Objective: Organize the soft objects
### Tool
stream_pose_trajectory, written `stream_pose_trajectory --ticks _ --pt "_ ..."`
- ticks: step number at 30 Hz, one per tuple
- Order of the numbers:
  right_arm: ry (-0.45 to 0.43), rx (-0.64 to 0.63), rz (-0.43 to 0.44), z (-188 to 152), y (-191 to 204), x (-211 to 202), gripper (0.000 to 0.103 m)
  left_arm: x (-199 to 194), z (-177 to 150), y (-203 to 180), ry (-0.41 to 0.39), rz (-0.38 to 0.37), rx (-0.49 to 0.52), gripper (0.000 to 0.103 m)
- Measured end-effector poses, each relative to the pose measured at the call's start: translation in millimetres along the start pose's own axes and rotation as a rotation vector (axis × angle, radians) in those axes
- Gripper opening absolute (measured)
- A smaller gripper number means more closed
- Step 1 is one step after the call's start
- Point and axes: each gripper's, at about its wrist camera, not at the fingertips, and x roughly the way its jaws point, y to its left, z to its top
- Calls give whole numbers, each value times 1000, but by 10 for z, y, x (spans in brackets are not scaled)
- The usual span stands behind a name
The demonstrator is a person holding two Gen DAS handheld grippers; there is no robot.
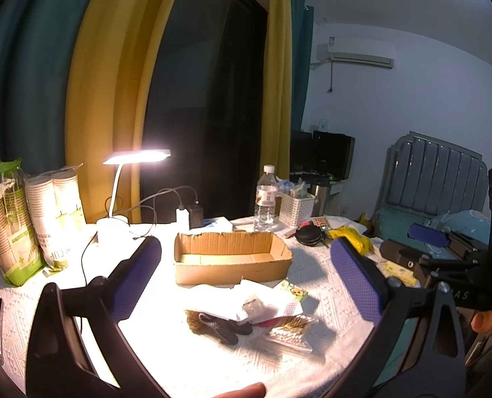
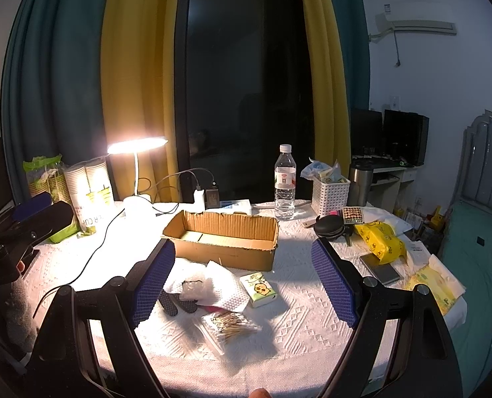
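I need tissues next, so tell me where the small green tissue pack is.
In the right wrist view the small green tissue pack lies flat on the table just in front of the cardboard box, right of the white cloth, behind the cotton swab bag.

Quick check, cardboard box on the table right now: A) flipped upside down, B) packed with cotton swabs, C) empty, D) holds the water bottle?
C: the cardboard box sits open side up with only its bare floor showing; the soft items lie on the cloth in front of it.

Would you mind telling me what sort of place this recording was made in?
Most likely a bedroom at home: a padded headboard beside the cluttered table, curtains over a dark window, and a wall air conditioner.
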Motion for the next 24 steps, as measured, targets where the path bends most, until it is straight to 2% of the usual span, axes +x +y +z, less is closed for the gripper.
stream_pose_trajectory --ticks 14,21,24 --pt "7 2 2 -21 15 12 87 51 25 22 8 1 5 102" --pt "26 14 15 -35 -1 119 87 222 65 84 28 11 3 102" --pt "47 22 19 -2 -42 230 87 380 60 140 62 19 -1 102"
